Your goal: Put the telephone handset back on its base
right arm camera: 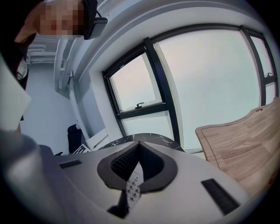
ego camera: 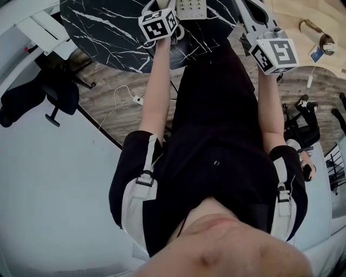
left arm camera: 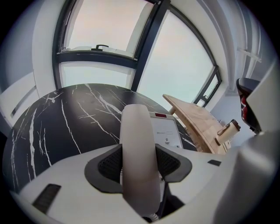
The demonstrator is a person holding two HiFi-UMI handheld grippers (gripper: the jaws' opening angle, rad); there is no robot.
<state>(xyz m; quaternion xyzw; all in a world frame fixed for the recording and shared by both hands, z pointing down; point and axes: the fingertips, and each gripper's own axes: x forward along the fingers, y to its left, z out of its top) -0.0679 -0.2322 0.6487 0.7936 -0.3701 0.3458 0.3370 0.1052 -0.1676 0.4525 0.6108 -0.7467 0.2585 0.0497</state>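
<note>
In the left gripper view my left gripper [left arm camera: 139, 162] is shut on the white telephone handset [left arm camera: 139, 144], which stands up between the dark pads. The white telephone base [left arm camera: 167, 131] lies just beyond it on the black marble table [left arm camera: 65, 118]. The head view shows the base [ego camera: 190, 7] at the top edge, between the two marker cubes, left [ego camera: 158, 24] and right [ego camera: 275, 51]. My right gripper [right arm camera: 139, 164] is shut, its pads meeting at the tips with nothing held. A strip of the phone keypad [right arm camera: 132, 190] shows in the gap below them.
A pale wooden board [left arm camera: 197, 120] leans at the right of the table, also in the right gripper view [right arm camera: 245, 144]. Large windows stand behind. A black office chair [ego camera: 54, 92] and a white cable [ego camera: 135, 97] are on the wood floor to the left.
</note>
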